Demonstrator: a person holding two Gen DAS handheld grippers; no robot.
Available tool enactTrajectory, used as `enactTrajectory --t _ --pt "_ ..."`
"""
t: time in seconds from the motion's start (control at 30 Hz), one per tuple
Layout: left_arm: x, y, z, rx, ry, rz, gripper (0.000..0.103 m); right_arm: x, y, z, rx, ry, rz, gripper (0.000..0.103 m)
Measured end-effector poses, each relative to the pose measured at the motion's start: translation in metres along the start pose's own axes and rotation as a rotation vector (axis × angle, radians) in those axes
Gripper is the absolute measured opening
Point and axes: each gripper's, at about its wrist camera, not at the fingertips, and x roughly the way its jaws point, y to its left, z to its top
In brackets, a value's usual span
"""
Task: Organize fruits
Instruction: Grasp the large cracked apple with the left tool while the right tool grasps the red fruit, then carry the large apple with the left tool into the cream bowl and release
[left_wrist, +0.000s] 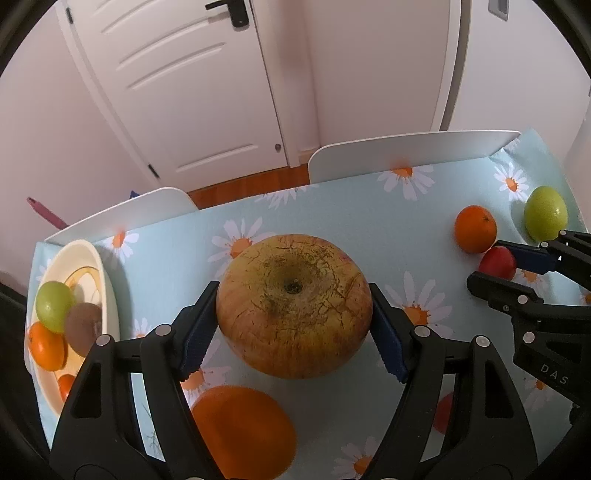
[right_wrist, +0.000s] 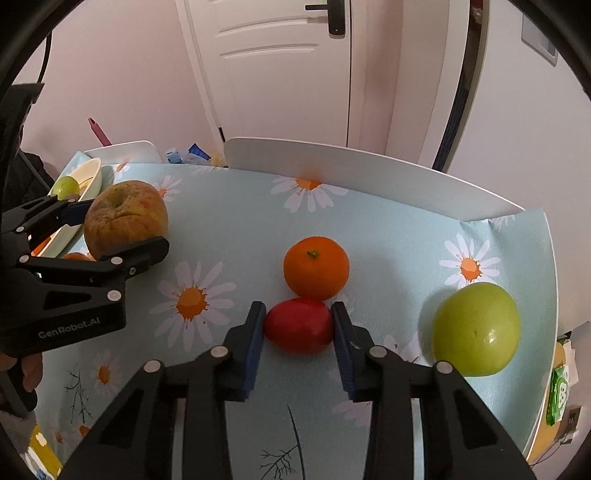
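Note:
A large yellow-red apple (left_wrist: 293, 306) rests on the daisy tablecloth, and my left gripper (left_wrist: 293, 295) is shut on it, a blue pad pressing each side. Seen from the right wrist, that gripper (right_wrist: 125, 227) clasps the same apple (right_wrist: 123, 218). My right gripper (right_wrist: 298, 314) is shut on a small red fruit (right_wrist: 298, 325) that lies on the cloth just in front of a tangerine (right_wrist: 316, 267). A green apple (right_wrist: 476, 328) sits to the right. At the left, a cream bowl (left_wrist: 107, 288) holds a green fruit (left_wrist: 53, 306), a brown kiwi (left_wrist: 83, 325) and an orange (left_wrist: 46, 350).
Another orange (left_wrist: 242, 432) lies close under my left gripper, beside the bowl. White chair backs (left_wrist: 406, 151) stand against the table's far edge. The table's right edge (right_wrist: 546, 295) runs just past the green apple. A white door is behind.

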Motion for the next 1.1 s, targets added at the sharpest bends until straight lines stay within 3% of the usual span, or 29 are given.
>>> enactTrajectory --t 0.27,0.6,1.1 --pt "-0.022 0.004 0.001 -0.022 -0.032 0.006 0.080 -0.021 0.002 -0.001 -0.019 -0.020 0.033 0.033" --pt "-0.081 0.022 -0.005 -0.123 -0.096 0.039 0.080 -0.065 0.018 0.015 -0.111 -0.068 0.095 0.033" --pt "-0.142 0.111 -0.042 -0.256 -0.135 0.128 0.080 -0.100 0.117 0.057 -0.251 -0.116 0.212 0.033"
